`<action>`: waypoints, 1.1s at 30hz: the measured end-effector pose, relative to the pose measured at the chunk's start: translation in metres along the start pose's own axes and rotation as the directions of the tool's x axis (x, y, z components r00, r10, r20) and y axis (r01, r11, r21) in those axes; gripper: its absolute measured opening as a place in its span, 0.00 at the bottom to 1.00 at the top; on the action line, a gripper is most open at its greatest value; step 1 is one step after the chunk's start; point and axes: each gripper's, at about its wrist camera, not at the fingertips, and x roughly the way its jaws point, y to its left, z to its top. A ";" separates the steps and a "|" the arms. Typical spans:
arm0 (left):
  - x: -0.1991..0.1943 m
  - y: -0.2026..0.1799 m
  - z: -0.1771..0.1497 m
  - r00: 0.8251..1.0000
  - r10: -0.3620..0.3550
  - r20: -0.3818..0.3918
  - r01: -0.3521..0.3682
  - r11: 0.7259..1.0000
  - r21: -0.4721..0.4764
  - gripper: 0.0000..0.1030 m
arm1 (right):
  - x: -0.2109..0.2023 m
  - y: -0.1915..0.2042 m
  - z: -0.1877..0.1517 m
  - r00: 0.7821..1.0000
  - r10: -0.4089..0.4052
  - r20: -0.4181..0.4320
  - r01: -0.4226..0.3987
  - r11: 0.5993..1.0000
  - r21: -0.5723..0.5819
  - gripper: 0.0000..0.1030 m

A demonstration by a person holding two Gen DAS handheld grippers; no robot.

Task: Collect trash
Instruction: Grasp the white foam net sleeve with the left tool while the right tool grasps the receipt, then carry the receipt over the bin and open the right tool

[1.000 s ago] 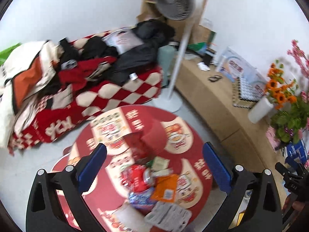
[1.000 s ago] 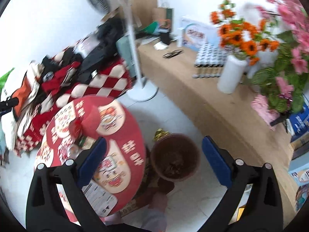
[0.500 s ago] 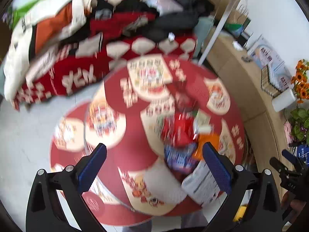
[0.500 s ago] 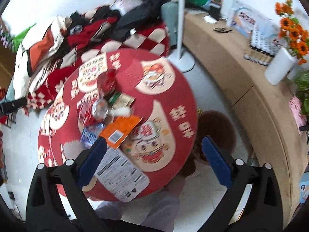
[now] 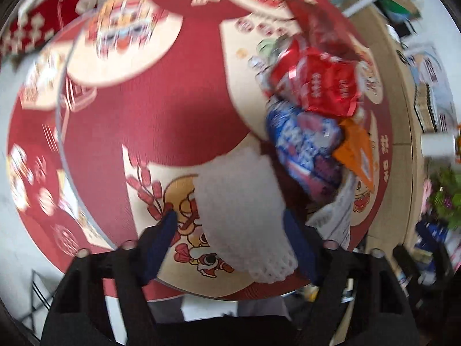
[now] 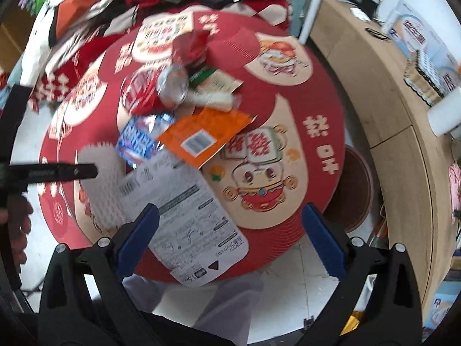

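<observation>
Round red table [image 6: 325, 121], wrappers [image 6: 206, 135] piled, possibly a crushed can [image 6: 173, 86], jaws wide apart

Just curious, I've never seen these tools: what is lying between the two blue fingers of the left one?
In the left wrist view, a white foam net sleeve lies on the table between the left gripper's fingers.
</observation>
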 end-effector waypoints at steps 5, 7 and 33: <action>-0.007 0.009 -0.001 1.000 -0.019 0.004 0.019 1.000 0.005 0.25 | 0.019 0.025 -0.008 0.999 0.027 -0.037 -0.030 0.996 -0.087 0.94; -0.019 0.010 0.000 1.000 -0.003 0.024 0.002 1.000 0.026 0.22 | 0.029 0.038 -0.011 0.998 0.030 -0.048 -0.036 0.991 -0.127 0.94; -0.137 -0.006 0.025 0.963 -0.009 0.270 -0.030 0.990 0.140 0.20 | 0.060 0.066 -0.015 0.996 0.005 -0.094 -0.029 0.964 -0.263 0.49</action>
